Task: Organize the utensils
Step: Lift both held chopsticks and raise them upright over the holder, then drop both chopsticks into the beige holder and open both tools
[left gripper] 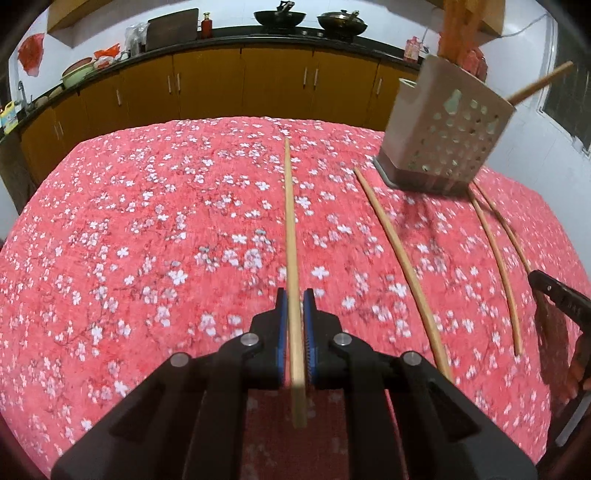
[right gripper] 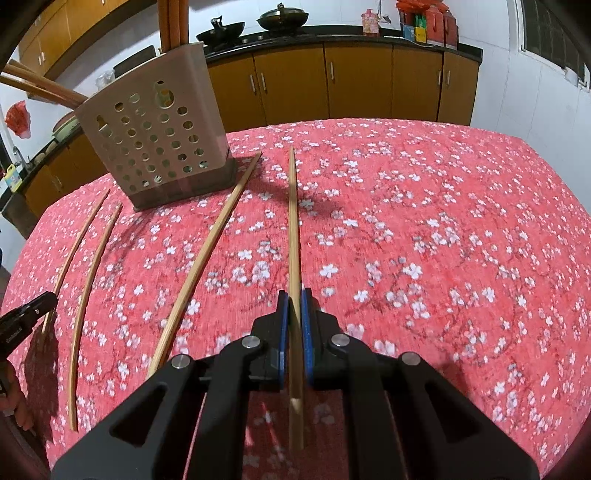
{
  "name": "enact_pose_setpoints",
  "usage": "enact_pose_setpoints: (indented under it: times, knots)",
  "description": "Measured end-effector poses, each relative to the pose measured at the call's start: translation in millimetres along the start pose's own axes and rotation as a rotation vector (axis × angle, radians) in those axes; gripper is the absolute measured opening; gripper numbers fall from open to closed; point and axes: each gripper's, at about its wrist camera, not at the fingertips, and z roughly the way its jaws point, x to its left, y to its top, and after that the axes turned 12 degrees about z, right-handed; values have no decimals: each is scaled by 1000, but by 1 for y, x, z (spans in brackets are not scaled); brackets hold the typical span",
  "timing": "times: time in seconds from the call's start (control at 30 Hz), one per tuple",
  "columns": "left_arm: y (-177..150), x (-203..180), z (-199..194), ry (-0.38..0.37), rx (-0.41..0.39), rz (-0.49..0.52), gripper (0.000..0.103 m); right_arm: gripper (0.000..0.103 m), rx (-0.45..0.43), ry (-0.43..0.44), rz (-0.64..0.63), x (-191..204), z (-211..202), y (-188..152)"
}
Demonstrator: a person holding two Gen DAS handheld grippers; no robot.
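Four long wooden chopsticks lie on the red flowered tablecloth. My left gripper is shut on the near end of one chopstick, which stretches away across the cloth. My right gripper is shut on another chopstick the same way. Two loose chopsticks lie between the held ones, seen in the right wrist view as chopsticks. A beige perforated utensil holder stands behind them with wooden handles sticking out.
The right gripper's tip shows at the right edge of the left wrist view; the left gripper's tip at the left edge of the right wrist view. Yellow kitchen cabinets with woks run behind the table.
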Motion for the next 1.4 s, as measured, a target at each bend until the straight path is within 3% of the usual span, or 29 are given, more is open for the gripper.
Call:
enact_pose_setpoints:
  times: [0.53, 0.73, 1.4]
  knots:
    - [-4, -2, -3, -2, 8, 10, 8, 8, -9, 0, -16, 0, -6, -1]
    - [-3, 1, -27, -27, -10, 9, 8, 8, -118, 40, -24, 3, -48, 8]
    - [35, 5, -131, -19, -296, 0, 8, 8, -359, 104, 8, 0, -124, 34]
